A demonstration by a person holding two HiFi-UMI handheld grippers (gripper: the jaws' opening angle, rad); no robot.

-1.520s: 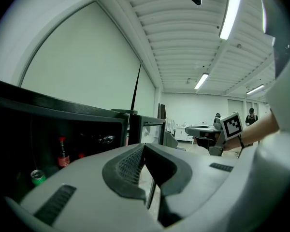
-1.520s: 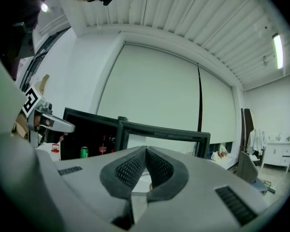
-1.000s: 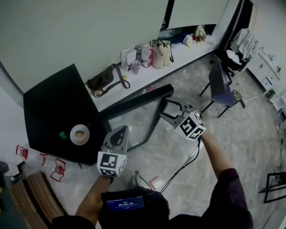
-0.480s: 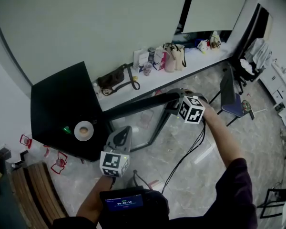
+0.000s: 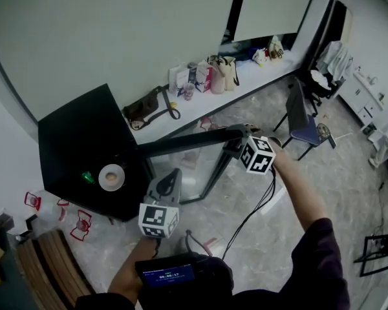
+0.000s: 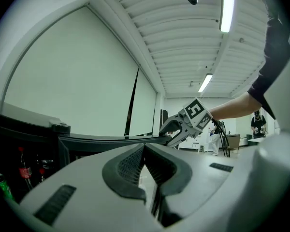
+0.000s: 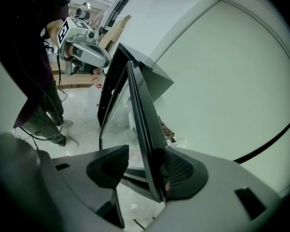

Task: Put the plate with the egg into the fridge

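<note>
Your right gripper straddles the free edge of the open glass door of the black fridge. Its jaws are closing, with the edge against one pad only. Your left gripper hangs low, jaws together on nothing. The fridge's inside is hidden from above. The digits on the chest screen are too small to read, and a small green thing cannot be identified. Beside it, the plate with the egg sits on the fridge top, near your left gripper and well apart from the right.
</note>
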